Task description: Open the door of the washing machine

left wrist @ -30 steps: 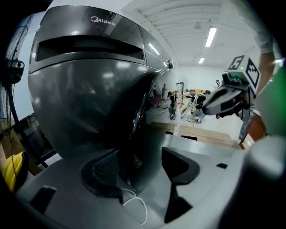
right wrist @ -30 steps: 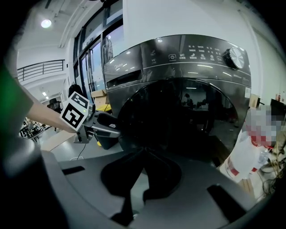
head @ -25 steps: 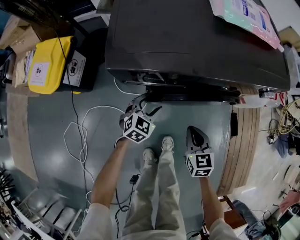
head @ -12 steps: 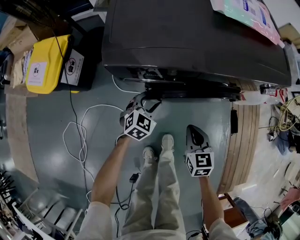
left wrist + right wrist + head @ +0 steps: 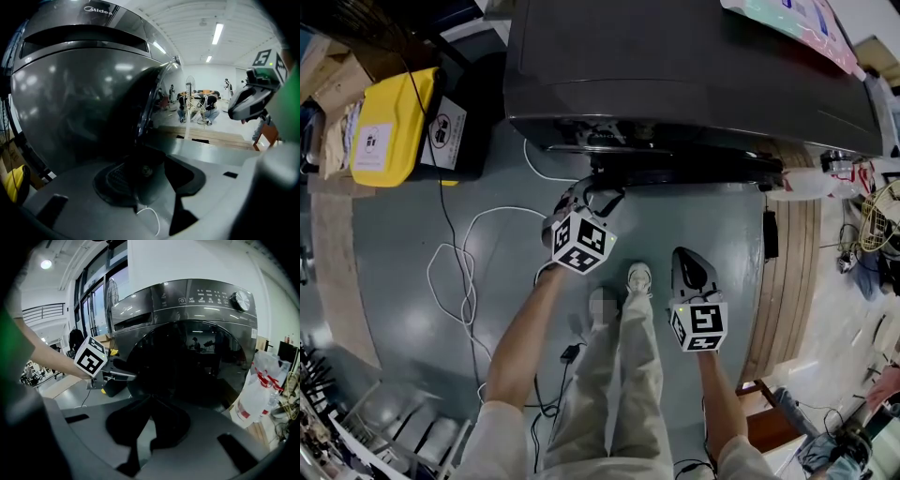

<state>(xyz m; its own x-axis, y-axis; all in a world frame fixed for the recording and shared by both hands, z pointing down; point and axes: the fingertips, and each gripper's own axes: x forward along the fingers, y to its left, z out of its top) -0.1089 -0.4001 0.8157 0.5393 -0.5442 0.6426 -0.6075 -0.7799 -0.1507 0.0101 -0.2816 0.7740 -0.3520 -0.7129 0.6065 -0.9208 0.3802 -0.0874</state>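
The left claw [image 5: 598,199] is nearer. Its jaws have just been closing on the left edge of the door [image 5: 684,174] — the edge runs up and down between them. The right claw [image 5: 694,270] hangs back — shut, holding nothing.

Darkness hides whether the left gripper [image 5: 149,169] grips the door [image 5: 79,108].

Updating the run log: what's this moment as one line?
phase: grasping | left gripper: jaws just closed in, on door edge | right gripper: shut, empty, off washing machine
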